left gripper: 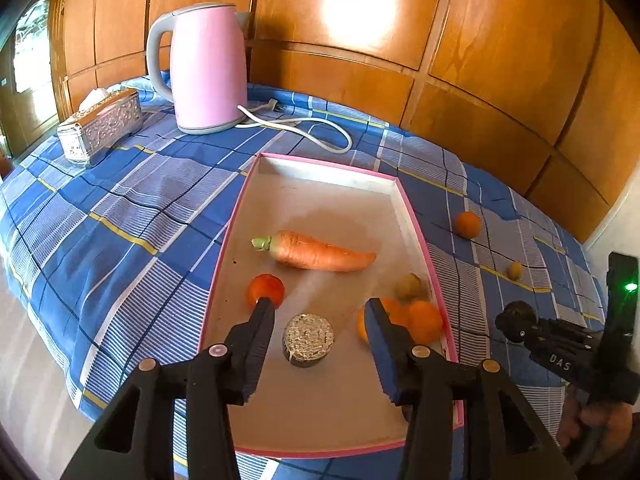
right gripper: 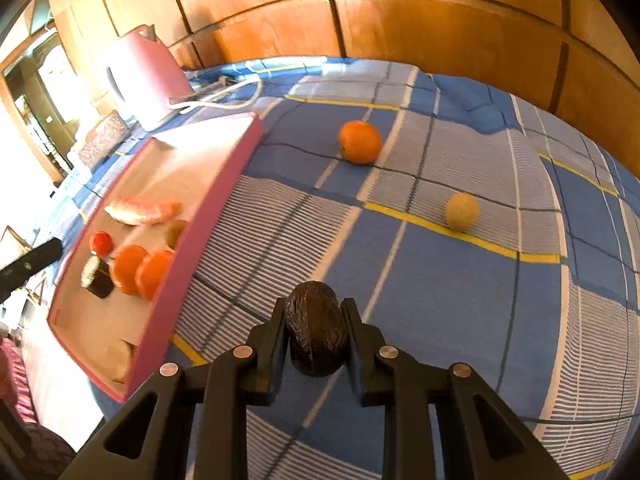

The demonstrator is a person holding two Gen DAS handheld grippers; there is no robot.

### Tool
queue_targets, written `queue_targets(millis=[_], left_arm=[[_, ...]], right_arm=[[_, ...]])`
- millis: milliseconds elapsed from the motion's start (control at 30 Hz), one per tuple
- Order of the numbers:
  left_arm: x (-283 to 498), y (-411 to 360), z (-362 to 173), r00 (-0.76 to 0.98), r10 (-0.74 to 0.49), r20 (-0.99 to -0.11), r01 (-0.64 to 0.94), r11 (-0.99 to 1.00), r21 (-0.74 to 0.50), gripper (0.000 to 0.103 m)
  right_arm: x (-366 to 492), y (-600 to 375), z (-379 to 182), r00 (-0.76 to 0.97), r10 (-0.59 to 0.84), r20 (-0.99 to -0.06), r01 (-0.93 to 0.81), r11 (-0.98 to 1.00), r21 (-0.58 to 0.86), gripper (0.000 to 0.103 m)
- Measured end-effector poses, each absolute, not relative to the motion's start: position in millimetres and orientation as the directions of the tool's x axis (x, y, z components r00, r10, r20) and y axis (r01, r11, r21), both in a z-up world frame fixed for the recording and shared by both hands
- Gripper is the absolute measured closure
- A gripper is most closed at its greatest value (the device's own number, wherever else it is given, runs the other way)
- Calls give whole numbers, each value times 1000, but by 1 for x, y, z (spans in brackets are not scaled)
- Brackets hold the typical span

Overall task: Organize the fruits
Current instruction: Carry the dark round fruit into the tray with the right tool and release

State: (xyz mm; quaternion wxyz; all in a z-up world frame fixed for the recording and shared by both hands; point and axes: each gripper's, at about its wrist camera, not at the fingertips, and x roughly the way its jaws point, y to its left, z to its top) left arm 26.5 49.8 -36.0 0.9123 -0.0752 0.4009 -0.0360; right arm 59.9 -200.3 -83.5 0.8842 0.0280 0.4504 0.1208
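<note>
A pink-rimmed tray on the blue checked cloth holds a carrot, a tomato, two oranges, a kiwi and a cut dark fruit half. My left gripper is open and empty above the tray, over the cut half. My right gripper is shut on a dark wrinkled avocado above the cloth, right of the tray. An orange and a small yellow-green fruit lie loose on the cloth.
A pink kettle with a white cord stands behind the tray. A silver tissue box sits at the back left. Wooden panels back the table. The cloth drops off at the left edge.
</note>
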Motion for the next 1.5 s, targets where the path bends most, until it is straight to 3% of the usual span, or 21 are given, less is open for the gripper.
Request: queue_targets(millis=[367, 700, 767, 800, 1500], left_arm=[[27, 68, -35, 684, -119, -720, -40, 979, -200, 53], [28, 76, -39, 678, -114, -726, -55, 977, -204, 53], [28, 76, -39, 678, -113, -726, -55, 978, -203, 53], [27, 76, -39, 678, -112, -726, -55, 978, -203, 53], [21, 62, -32, 685, -123, -718, -17, 983, -185, 53]], right_arm=[[75, -143, -50, 538, 396, -744, -335, 910, 242, 78], [101, -80, -55, 473, 466, -748, -419, 865, 274, 77], [103, -75, -57, 467, 473, -747, -421, 862, 283, 65], [104, -71, -59, 463, 479, -746, -425, 858, 288, 64], [77, -107, -54, 504, 497, -707, -360, 864, 351, 57]])
